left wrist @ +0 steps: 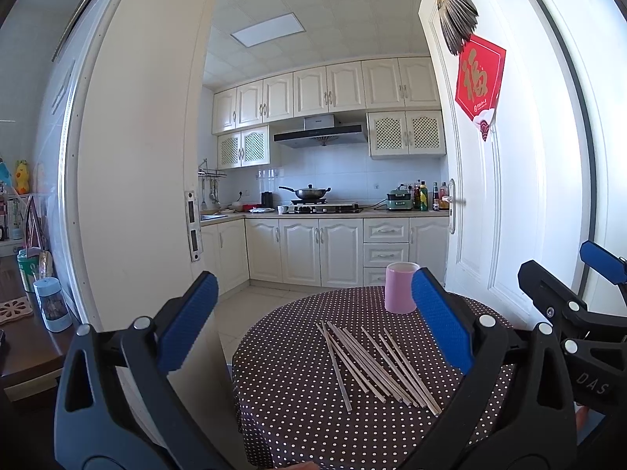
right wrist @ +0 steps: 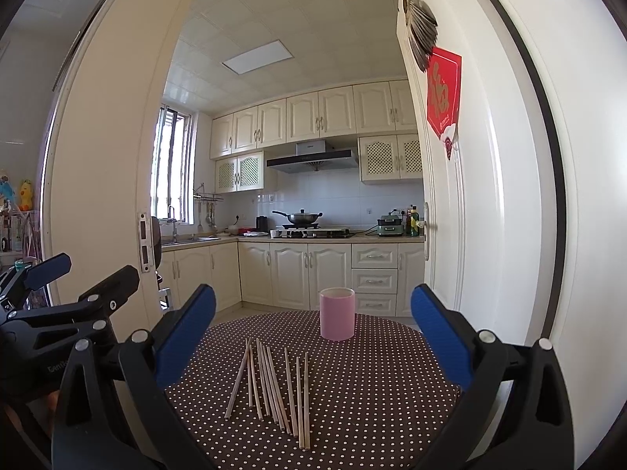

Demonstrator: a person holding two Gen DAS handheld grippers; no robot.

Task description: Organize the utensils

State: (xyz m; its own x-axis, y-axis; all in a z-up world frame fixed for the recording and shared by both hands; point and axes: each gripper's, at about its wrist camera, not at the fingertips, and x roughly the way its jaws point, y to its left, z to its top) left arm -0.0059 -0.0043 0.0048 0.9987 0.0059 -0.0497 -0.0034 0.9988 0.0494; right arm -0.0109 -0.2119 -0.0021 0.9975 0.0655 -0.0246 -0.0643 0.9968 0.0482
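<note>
So both grippers are just hanging above the near edge of the round polka-dot table [right wrist: 352, 411], nothing grabbed. Left gripper [left wrist: 313, 313] has its blue pads spread wide, same deal with the right gripper [right wrist: 313, 325]. The wooden chopsticks [right wrist: 274, 387] lie loose in a scattered bunch mid-table, and the pink cup [right wrist: 337, 314] stands upright just past them at 12 o'clock.
</note>
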